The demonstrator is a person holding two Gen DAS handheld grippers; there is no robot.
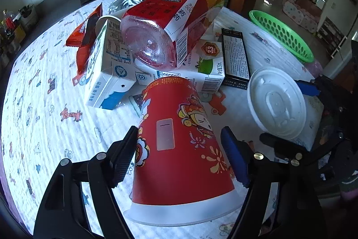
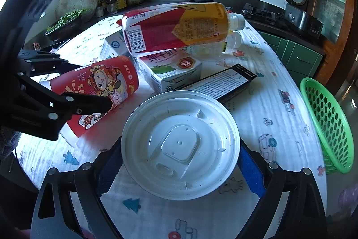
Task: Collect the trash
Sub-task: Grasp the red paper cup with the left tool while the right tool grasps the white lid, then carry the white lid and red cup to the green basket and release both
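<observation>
Your left claw (image 1: pixel 179 156) straddles the red paper cup (image 1: pixel 176 149) lying on the bench (image 1: pixel 44 104), jaws apart, while your right claw (image 2: pixel 179 162) brackets the white lid (image 2: pixel 180 143), not visibly clamped, near the green basket (image 2: pixel 329 122).

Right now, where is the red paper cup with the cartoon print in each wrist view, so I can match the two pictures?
Left wrist view: the red paper cup with the cartoon print lies on its side at bottom centre, between the left gripper jaws.
Right wrist view: the cup sits at centre left, flanked by the other gripper's black arms.
Shared landmark: the green plastic basket, at the table's right edge in both.
</observation>
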